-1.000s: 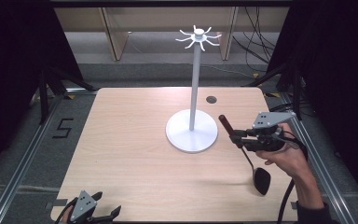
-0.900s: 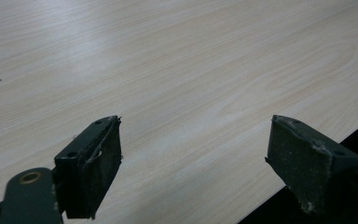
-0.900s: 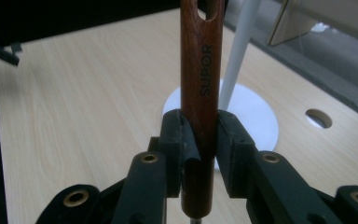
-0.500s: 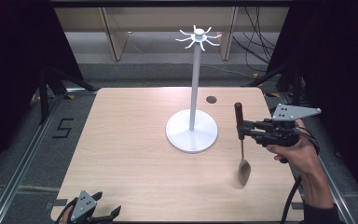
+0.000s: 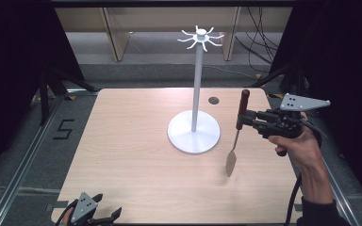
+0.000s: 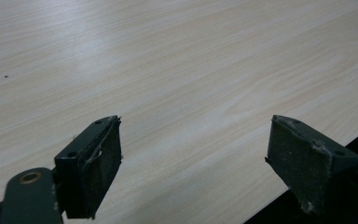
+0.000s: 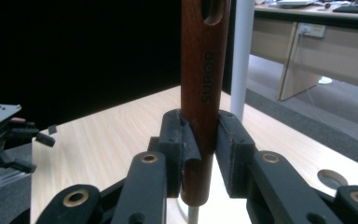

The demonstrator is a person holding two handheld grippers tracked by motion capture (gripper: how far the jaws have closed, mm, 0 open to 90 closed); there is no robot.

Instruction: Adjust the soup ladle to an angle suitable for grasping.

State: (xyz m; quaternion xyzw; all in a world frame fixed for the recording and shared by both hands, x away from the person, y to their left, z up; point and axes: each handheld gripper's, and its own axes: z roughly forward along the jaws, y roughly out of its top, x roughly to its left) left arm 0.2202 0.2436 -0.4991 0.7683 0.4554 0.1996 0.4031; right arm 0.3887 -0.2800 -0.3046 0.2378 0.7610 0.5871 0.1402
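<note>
Jaws of the right gripper (image 5: 248, 117) are clamped on the dark wooden handle of a spatula (image 5: 236, 136), pinching it from both sides. In the right gripper view the same gripper (image 7: 200, 144) has its two black pads pressed against the reddish-brown handle (image 7: 204, 84), which stands upright between them, bears printed lettering and has a slotted hole near its top. The handle's lower end pokes out just below the pads, where a thin metal shaft begins.

From the high view, the spatula hangs nearly vertical from the grip: its handle top rises above the jaws, and its metal blade points down toward the table (image 5: 122, 155), with the blade tip close over the wood. Whether the tip touches the surface cannot be told. The hand (image 5: 297, 141) holding this gripper comes in from the right edge of the table.

Just beside the gripper, on its jaw side, stands a white rack (image 5: 195, 94) with a round base, a tall thin pole and a ring of hooks at the top. The spatula hangs near the base's rim but apart from it. Beyond the jaws, a small round hole (image 5: 213, 100) sits in the tabletop.

Well apart, at the near left corner of the table, the left gripper (image 5: 99, 216) rests low; the left gripper view shows its jaws spread wide over bare wood with nothing between them (image 6: 193, 158).
</note>
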